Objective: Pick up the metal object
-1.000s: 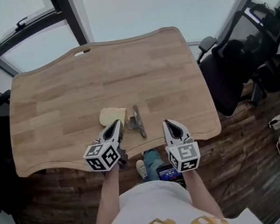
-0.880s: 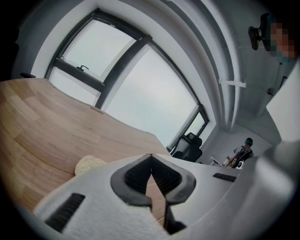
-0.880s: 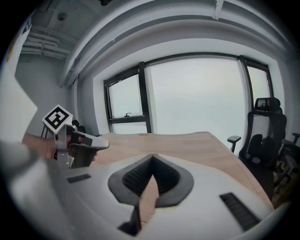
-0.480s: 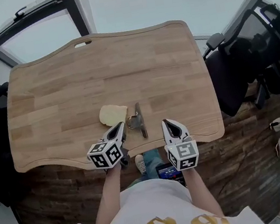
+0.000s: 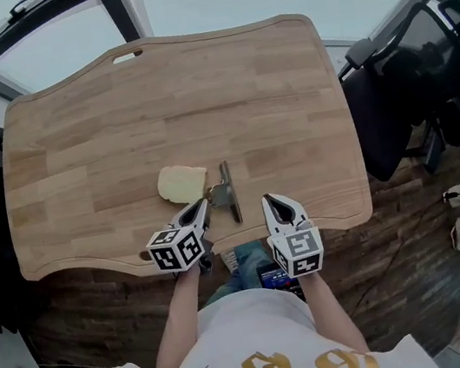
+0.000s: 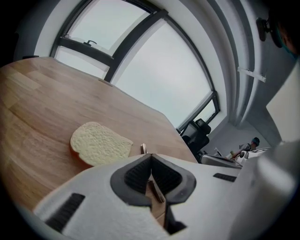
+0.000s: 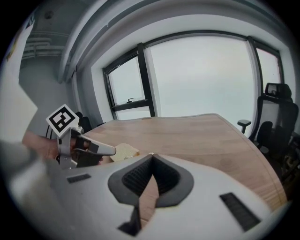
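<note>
The metal object [image 5: 227,192], a flat blade with a small handle, lies on the wooden table [image 5: 154,104] near its front edge, just right of a slice of bread [image 5: 182,183]. My left gripper [image 5: 202,205] is shut and empty, its tip just left of the object's handle. In the left gripper view a sliver of the metal object [image 6: 143,148] shows above the closed left gripper [image 6: 151,155], with the bread [image 6: 99,143] to the left. My right gripper [image 5: 269,201] hovers at the table's front edge, right of the object; this right gripper [image 7: 152,157] is shut and empty.
A black office chair [image 5: 391,97] stands close to the table's right side. Dark window frames [image 5: 115,9] run behind the far edge. Wood floor [image 5: 404,271] lies below the front edge. The right gripper view also takes in the left gripper [image 7: 86,147] and the bread [image 7: 124,151].
The head view has shifted slightly, so the table sits a little higher in the frame. Both grippers stay shut near the front edge, and the metal object has not moved.
</note>
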{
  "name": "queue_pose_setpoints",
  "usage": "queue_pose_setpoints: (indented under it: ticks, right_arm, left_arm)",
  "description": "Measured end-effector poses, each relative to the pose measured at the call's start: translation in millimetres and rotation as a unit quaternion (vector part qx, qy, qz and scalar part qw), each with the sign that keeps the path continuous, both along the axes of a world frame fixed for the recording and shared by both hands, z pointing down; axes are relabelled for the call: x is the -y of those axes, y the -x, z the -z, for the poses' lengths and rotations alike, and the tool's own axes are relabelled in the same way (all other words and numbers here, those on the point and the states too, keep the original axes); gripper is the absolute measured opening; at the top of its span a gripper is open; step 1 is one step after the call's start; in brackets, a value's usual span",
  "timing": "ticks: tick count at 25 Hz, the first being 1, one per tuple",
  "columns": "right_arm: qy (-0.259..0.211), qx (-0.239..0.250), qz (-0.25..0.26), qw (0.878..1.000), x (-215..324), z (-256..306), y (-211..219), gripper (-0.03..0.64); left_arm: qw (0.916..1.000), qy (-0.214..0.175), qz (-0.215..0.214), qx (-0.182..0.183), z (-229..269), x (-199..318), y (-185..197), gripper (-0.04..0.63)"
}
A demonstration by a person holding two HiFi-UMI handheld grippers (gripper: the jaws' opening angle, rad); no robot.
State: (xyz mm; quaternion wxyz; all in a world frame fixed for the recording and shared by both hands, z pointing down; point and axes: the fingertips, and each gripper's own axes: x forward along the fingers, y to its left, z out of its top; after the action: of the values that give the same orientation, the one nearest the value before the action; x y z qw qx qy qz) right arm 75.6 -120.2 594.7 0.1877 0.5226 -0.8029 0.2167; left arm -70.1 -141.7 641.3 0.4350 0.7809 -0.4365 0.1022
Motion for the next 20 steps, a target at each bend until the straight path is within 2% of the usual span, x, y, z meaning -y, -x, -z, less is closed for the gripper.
queue_pose_setpoints:
  ticks: [10,12,20]
  right_arm:
    - [0.031,0.004,0.005,1.000,8,-21,2,0.011]
    - [0.037,0.002,0.006,0.999,9,-25,1,0.011]
    - [0.052,0.001,0.007,0.999,18,-35,-1,0.011]
  left_arm:
    - [0.9994,0.033,-0.013,-0.006,-21,8,-8,0.022]
    - [0.9988,0.045,-0.018,-0.010,-27,9,-12,0.064]
    - [0.9956,0.084,-0.038,-0.018,-44,9,-26,0.084]
